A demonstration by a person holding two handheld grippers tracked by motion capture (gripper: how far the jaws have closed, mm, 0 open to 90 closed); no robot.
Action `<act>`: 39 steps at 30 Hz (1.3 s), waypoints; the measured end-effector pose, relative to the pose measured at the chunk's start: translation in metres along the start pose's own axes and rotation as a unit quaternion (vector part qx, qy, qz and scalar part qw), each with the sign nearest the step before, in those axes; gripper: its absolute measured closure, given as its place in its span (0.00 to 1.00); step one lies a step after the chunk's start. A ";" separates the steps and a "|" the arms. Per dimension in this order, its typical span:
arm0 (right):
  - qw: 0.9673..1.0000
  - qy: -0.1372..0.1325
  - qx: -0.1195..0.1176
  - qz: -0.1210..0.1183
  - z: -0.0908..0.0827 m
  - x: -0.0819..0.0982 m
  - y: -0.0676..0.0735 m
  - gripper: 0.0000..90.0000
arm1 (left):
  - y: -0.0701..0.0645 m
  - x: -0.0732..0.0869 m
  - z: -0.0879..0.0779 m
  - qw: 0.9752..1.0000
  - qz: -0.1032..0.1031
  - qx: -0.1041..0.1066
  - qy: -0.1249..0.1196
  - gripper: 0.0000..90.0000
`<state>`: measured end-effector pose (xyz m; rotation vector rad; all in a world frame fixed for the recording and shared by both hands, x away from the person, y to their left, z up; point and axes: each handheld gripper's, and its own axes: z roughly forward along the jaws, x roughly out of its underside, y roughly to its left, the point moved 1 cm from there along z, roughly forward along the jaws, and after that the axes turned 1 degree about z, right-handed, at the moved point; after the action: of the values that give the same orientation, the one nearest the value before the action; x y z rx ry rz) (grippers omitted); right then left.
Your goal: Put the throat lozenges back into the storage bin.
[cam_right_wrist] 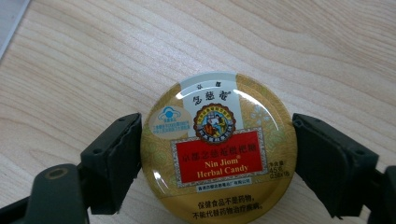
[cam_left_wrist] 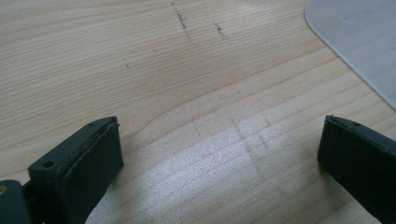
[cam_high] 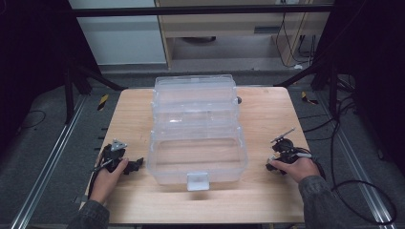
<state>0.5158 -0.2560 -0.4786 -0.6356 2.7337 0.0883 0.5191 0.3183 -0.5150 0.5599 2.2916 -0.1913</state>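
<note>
High view: at six o'clock of the table (cam_high: 143,200), clear box (cam_high: 196,138) open and empty; tin not yet inside
Left gripper view: left gripper (cam_left_wrist: 219,163) wide, nothing between
Right gripper view: right gripper (cam_right_wrist: 217,158) brackets candy tin (cam_right_wrist: 219,149), pads touching, lift pending

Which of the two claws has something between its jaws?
The right claw: a round gold candy tin sits between its jaws on the table. The left claw stands open over bare wood.

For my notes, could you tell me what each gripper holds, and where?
Fingers of the right gripper clasp the candy tin by opposite side walls; left gripper holds nothing.
</note>
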 end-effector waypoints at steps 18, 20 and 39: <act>1.000 0.001 -0.004 0.001 0.002 0.000 -0.002 0.22 | 0.000 0.000 0.000 1.000 0.003 0.001 0.000 0.00; 1.000 0.002 -0.004 0.002 0.002 0.000 -0.002 0.22 | 0.000 0.000 0.000 1.000 0.003 0.001 0.000 0.00; 1.000 0.008 -0.003 -0.002 0.001 0.001 0.002 0.23 | 0.000 0.000 0.000 1.000 0.003 0.001 -0.001 0.00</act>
<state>0.5149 -0.2545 -0.4800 -0.6472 2.7480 0.0921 0.5196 0.3183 -0.5150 0.5674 2.2888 -0.1913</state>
